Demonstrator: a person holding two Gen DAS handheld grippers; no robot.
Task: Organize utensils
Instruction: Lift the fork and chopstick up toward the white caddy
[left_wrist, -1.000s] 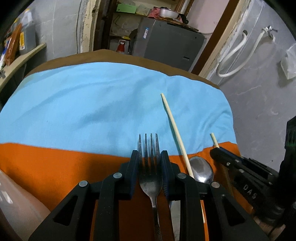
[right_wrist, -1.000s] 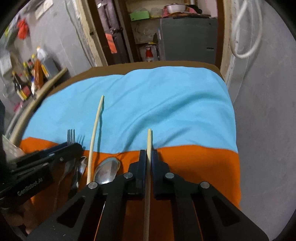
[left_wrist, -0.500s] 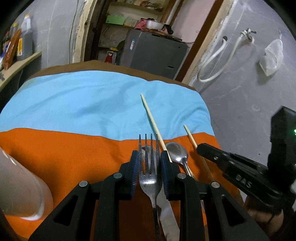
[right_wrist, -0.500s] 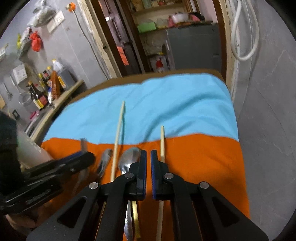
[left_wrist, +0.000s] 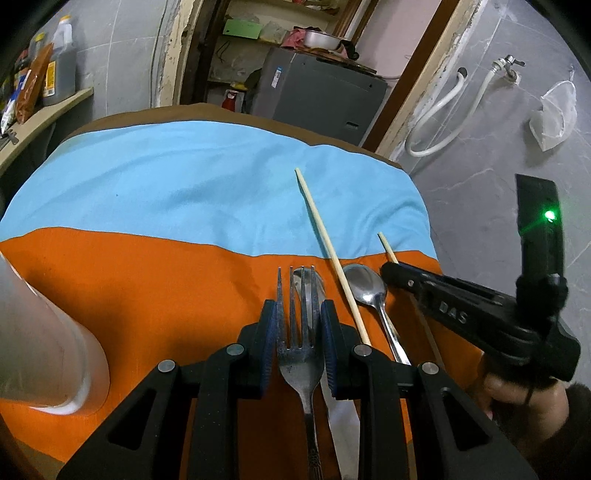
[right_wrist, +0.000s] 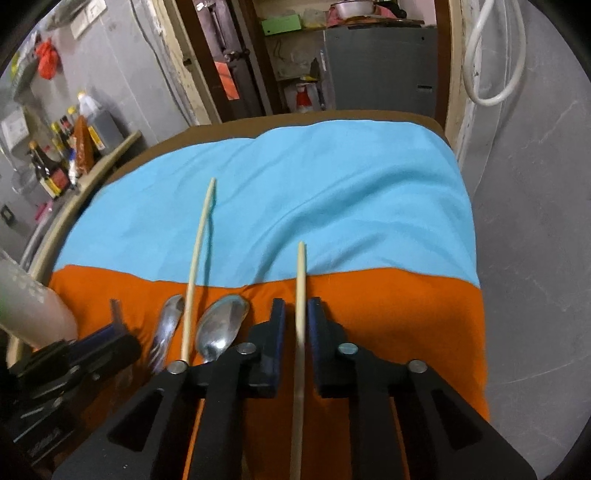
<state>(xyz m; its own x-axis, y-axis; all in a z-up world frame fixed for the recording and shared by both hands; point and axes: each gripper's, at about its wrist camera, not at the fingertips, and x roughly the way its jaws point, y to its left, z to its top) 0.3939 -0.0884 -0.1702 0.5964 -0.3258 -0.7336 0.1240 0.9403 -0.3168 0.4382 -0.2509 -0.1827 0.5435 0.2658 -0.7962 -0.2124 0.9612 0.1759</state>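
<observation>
While left tongs (left_wrist: 298, 308) grip the fork (left_wrist: 300, 356), right tongs (right_wrist: 296, 308) straddle a chopstick (right_wrist: 301, 273) unclamped — blue cloth (right_wrist: 332, 192) open ahead

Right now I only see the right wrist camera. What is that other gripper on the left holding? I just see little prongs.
Observer: The left wrist view shows the left gripper with its fingers shut on a fork, tines pointing forward.
Operator: Is anything under the fork?
Observer: Yes, a flat silver blade, probably a knife, lies beneath it on the orange cloth.
Operator: Is my gripper switched on?
Observer: A green light glows on the back of the right gripper.
</observation>
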